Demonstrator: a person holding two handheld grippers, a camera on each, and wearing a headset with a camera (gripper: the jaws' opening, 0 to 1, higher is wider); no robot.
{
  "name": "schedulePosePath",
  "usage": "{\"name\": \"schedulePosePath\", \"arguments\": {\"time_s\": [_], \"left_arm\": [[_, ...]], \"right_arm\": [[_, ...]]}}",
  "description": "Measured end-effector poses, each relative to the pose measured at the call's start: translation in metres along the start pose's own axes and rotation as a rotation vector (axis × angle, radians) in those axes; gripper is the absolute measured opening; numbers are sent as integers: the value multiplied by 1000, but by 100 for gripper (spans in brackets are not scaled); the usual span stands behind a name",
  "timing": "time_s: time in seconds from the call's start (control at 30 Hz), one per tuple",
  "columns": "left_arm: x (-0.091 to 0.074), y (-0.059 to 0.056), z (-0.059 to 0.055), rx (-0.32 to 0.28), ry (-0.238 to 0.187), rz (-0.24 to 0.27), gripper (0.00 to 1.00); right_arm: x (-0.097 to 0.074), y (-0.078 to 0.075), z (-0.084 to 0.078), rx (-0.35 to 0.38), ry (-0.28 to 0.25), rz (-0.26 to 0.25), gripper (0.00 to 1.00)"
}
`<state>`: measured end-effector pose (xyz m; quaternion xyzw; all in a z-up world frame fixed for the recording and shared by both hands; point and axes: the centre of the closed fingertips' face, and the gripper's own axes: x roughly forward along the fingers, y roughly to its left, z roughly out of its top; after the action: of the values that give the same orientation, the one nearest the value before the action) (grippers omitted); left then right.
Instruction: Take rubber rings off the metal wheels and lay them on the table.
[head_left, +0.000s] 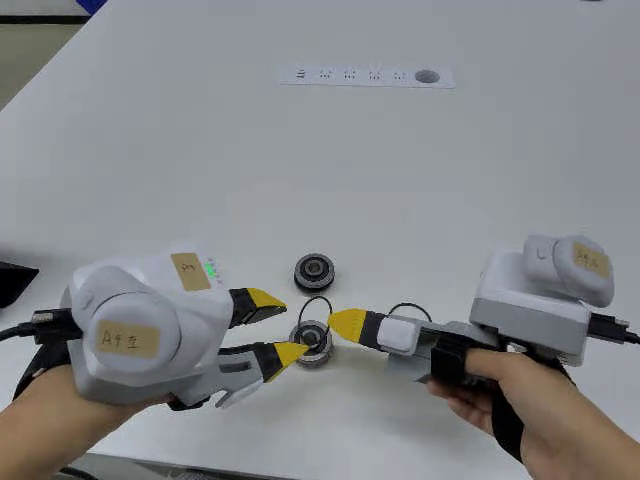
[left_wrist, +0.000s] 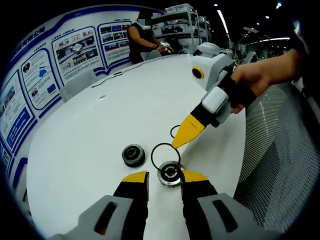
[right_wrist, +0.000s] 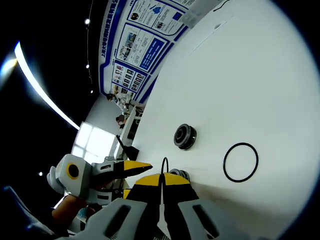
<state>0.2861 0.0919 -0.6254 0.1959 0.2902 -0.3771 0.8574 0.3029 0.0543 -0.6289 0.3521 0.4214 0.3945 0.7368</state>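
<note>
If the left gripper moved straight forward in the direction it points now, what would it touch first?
Most likely the metal wheel, sitting at the tips of its open jaws; just beyond is the rubber ring pinched by the right gripper.

The big white table (head_left: 200, 150) has two small wheels on it. The far wheel (head_left: 314, 270) has a black band around it. The near wheel (head_left: 312, 342) sits closer. A thin black ring (right_wrist: 224, 161) lies flat nearby. A white plug strip (head_left: 365, 75) lies far back.
</note>
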Motion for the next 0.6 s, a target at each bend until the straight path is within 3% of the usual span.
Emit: {"name": "schedulePosePath", "arguments": {"time_s": [0.3,0.43,0.6], "left_arm": [[-7,-3,8,6,-33,8,29],[-8,-5,8,28,-25,5,31],[-11,-6,9,14,-37,13,31]], "right_arm": [[-25,-27,20,53,-89,-66,2],[-37,-40,25,74,-120,-100,2],[-48,-58,30,106,-158,-147,2]]}}
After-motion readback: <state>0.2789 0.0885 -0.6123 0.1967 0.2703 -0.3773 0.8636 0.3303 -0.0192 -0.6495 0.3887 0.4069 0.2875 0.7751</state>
